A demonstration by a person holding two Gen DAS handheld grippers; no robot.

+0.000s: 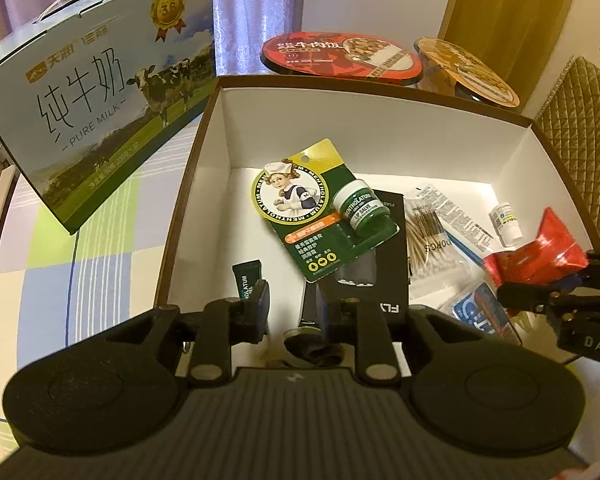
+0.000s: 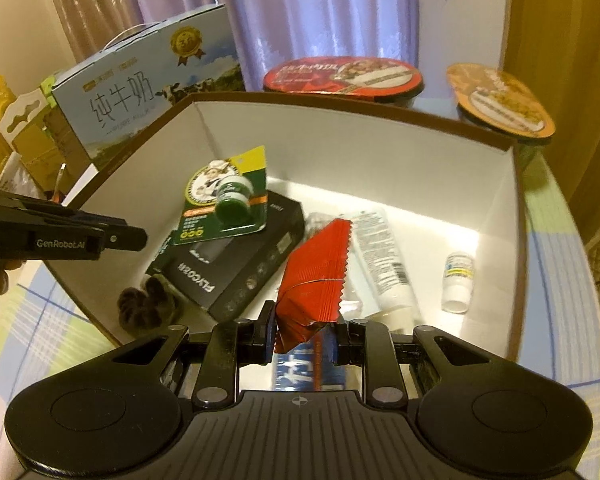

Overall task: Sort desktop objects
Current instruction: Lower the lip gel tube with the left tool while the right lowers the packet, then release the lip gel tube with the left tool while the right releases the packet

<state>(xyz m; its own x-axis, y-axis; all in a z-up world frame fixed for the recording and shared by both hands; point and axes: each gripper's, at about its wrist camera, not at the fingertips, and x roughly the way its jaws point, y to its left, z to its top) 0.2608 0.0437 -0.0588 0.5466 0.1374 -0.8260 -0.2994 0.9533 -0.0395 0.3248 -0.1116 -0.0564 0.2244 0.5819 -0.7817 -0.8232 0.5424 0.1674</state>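
The red foil sachet (image 2: 316, 280) with a serrated edge stands tilted, its crumpled lower end pinched between the right claw (image 2: 304, 338), above the white-walled box (image 2: 340, 148). Beyond that claw lies a black Flycoeu carton (image 2: 236, 264) with the green Menthol lip-salve card (image 1: 300, 208) leaning on it. Right of the claw lie a white tube (image 2: 384, 260) and a small white bottle (image 2: 458, 280).

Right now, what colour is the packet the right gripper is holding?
Red, with a zigzag-cut edge; the packet shows best in the right wrist view, clamped in the right gripper.
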